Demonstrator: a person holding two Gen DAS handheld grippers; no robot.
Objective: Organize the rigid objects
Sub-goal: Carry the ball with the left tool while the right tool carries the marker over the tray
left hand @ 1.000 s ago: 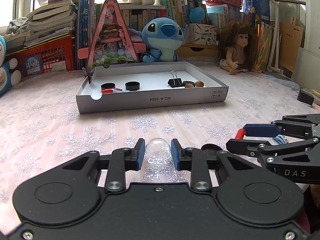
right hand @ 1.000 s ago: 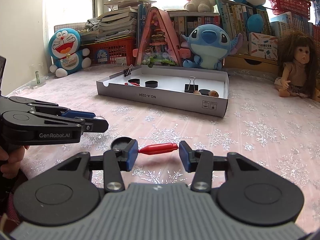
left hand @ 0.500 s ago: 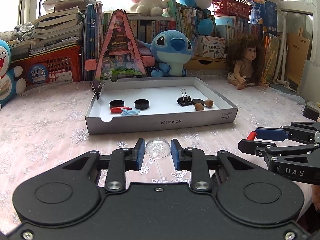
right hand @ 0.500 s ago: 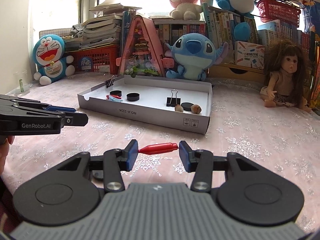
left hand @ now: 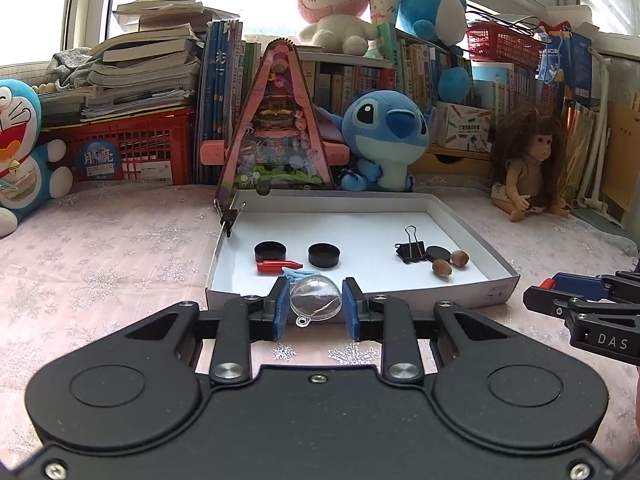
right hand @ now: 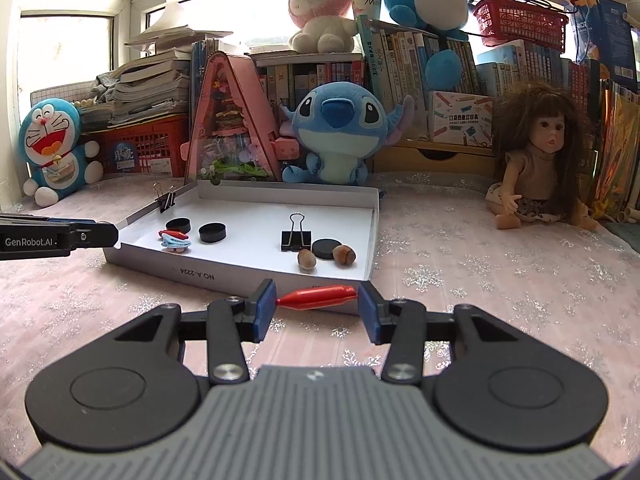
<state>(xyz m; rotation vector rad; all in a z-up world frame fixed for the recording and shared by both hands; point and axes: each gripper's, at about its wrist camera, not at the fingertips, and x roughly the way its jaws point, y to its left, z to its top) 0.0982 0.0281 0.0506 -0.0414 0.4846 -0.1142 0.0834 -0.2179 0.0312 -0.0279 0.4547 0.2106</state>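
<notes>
My left gripper (left hand: 316, 306) is clenched on a clear plastic half-sphere shell with a small loop tab (left hand: 316, 299), both blue pads pressing its sides. My right gripper (right hand: 317, 308) grasps a red bullet-shaped plastic piece (right hand: 318, 296) lengthwise, one pad on each end. Both loads hang above the pink snowflake-patterned cloth (right hand: 460, 280), just short of the near wall of the shallow white cardboard tray (left hand: 496, 294), which lies straight ahead of both pairs of jaws.

Beyond my left jaws the tray already holds two black round caps (left hand: 324, 255), another red bullet-shaped piece (left hand: 278, 266) and a pale blue clip (left hand: 298, 271); further right sit a black binder clip (left hand: 411, 249), a flat black disc (left hand: 438, 253) and two brown hazelnuts (left hand: 442, 268).

I judge this the carrying step: both items picked, neither delivered. Next I need to clear the tray wall, lower each piece onto bare white floor, perhaps the red one beside its twin, and release gently, since the round shell may roll.
</notes>
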